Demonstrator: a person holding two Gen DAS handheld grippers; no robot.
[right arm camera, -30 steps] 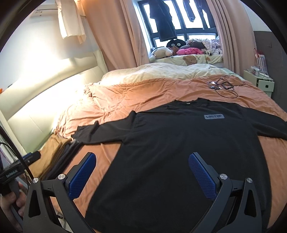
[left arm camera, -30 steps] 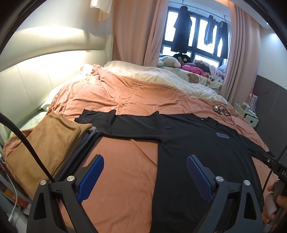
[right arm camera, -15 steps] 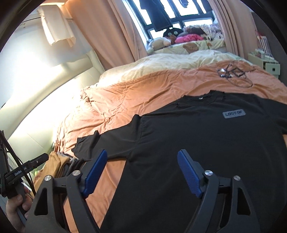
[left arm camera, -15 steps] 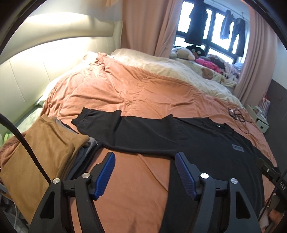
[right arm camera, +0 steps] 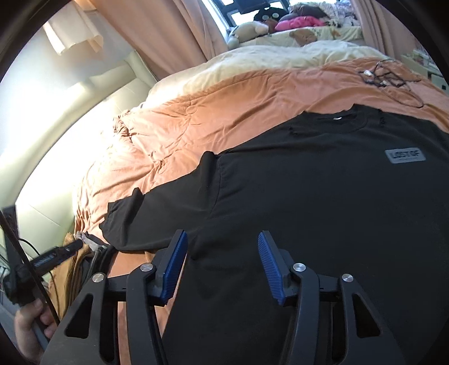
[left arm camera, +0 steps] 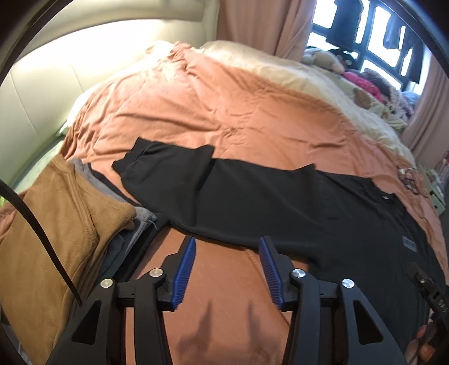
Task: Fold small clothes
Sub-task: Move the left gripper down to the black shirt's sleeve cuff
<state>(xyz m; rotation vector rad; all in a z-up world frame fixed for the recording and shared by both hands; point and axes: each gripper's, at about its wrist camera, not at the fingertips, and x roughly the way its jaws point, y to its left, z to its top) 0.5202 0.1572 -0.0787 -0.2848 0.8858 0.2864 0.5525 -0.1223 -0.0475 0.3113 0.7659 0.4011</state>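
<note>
A black T-shirt (left arm camera: pixel 280 202) with a grey chest label (right arm camera: pixel 405 155) lies spread flat on the orange duvet (left arm camera: pixel 224 112). Its left sleeve (left arm camera: pixel 168 168) reaches toward a pile of folded clothes. My left gripper (left arm camera: pixel 226 243) hovers just short of the lower edge of that sleeve, over bare duvet; its jaws are closing with nothing between them. My right gripper (right arm camera: pixel 221 238) hangs over the shirt's side near the armpit; its jaws are closing too, and no cloth is pinched between the blue pads (right arm camera: pixel 269 264).
A stack of folded clothes, brown one (left arm camera: pixel 56 238) on top and grey ones beneath, sits at the bed's left edge. A tangle of cables (right arm camera: pixel 387 78) lies beyond the collar. Cream bedding (right arm camera: pixel 280 56) and soft toys (right arm camera: pixel 294 21) lie by the window. A hand (right arm camera: pixel 28 331) holds the left gripper's handle.
Both grippers have moved left along the shirt and dipped lower toward it. The jaws of both have narrowed from wide apart to about half.
</note>
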